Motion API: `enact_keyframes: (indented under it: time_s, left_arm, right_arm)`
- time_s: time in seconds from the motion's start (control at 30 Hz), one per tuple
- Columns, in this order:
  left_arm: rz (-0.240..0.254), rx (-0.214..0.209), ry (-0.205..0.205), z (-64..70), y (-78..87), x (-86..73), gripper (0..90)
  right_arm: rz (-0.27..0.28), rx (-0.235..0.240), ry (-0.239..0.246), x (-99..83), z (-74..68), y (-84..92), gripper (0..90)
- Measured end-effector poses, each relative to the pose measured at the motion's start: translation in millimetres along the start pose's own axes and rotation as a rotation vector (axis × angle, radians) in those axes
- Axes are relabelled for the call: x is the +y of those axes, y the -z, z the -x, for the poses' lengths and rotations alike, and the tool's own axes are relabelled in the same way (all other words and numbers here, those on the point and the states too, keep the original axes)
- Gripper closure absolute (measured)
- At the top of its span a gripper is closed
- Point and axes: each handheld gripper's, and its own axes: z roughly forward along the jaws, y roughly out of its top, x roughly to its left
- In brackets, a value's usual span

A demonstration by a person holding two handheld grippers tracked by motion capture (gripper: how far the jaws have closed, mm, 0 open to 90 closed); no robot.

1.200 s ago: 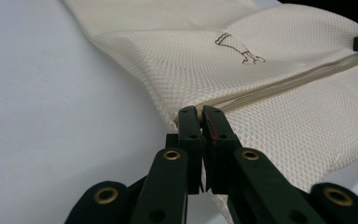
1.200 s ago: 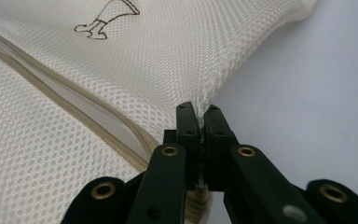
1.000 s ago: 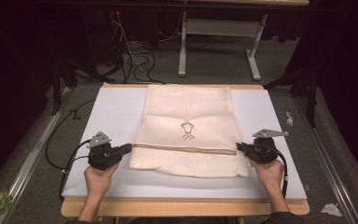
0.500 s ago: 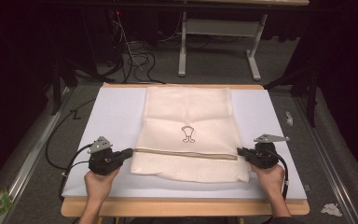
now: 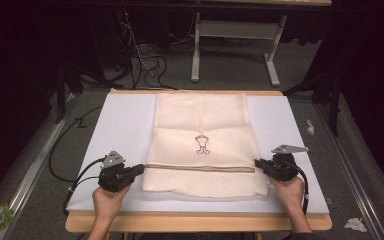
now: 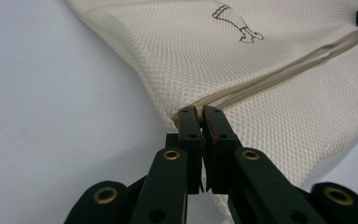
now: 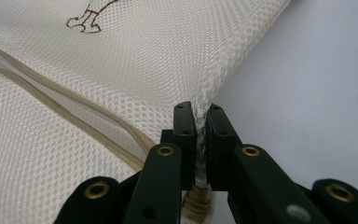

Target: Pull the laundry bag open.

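**Cream mesh laundry bag pinched at both ends of its zip**

The cream mesh laundry bag (image 5: 202, 145) lies flat on the white sheet (image 5: 115, 125) that covers the wooden desk (image 5: 195, 222), its long side running away from the person. It carries no readable writing; the one mark is a small dark outline drawing (image 5: 202, 144) printed near the middle. A beige zip (image 5: 200, 168) crosses the bag close to its near end.

The left tool (image 6: 200, 112) is clenched on the bag's left edge, just where the zip ends. The right tool (image 7: 199, 109) grasps the opposite edge, with a fold of mesh squeezed between its jaws, which have just eased slightly. Both hands sit at the near side of the desk, one on each flank of the bag.
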Motion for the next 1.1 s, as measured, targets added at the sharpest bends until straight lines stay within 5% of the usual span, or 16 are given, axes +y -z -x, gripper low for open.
enact_keyframes:
  time_s: [0.43,0.8,1.1]
  left_arm:
    - [-0.090,0.028,-0.008,1.9,-11.3,-6.2,86.5]
    - [-0.071,0.019,0.010,0.7,-17.0,-11.0,84.9]
    - [-0.054,0.051,-0.024,1.3,-14.0,-10.5,63.7]
  right_arm:
    - [-0.024,0.001,-0.018,-7.3,2.2,-10.1,83.4]
    - [-0.029,-0.032,-0.013,-9.2,1.2,-14.1,68.0]
    - [0.024,-0.056,-0.031,-6.5,1.7,-5.2,58.4]
